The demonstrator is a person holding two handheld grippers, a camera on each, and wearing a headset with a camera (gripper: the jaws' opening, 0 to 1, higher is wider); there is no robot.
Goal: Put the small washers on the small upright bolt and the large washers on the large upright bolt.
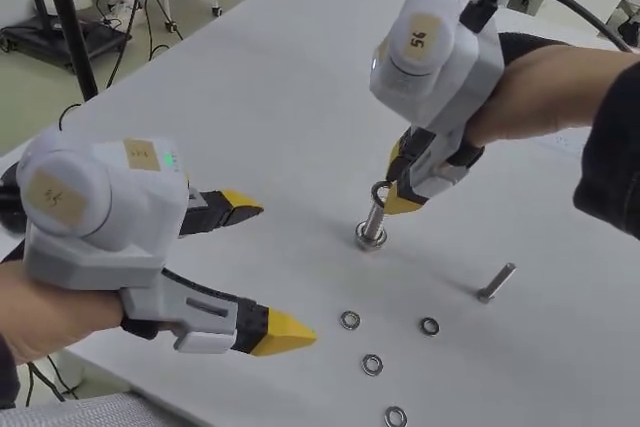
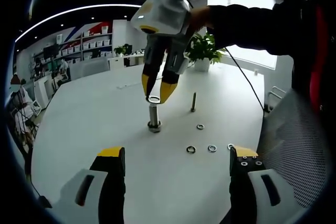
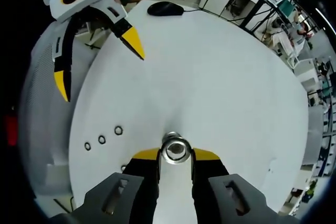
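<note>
White worktable [image 1: 250,97] in an open office of desks, chairs and shelving. The large upright bolt [image 1: 372,224] stands mid-table, the small bolt [image 1: 497,282] apart to its side; four loose washers [image 1: 372,364] lie nearer the person. Right gripper [image 1: 398,185] — jaws clamped on a large washer [image 1: 381,192] at the bolt's tip. Left gripper [image 1: 282,269] — jaws wide apart, empty, hovering above the table.

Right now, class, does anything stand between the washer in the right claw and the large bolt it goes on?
Nothing visible does. The right claw holds the washer at the large bolt's top, and the shaft below looks bare down to its base. The left claw is open, off to the side.
</note>
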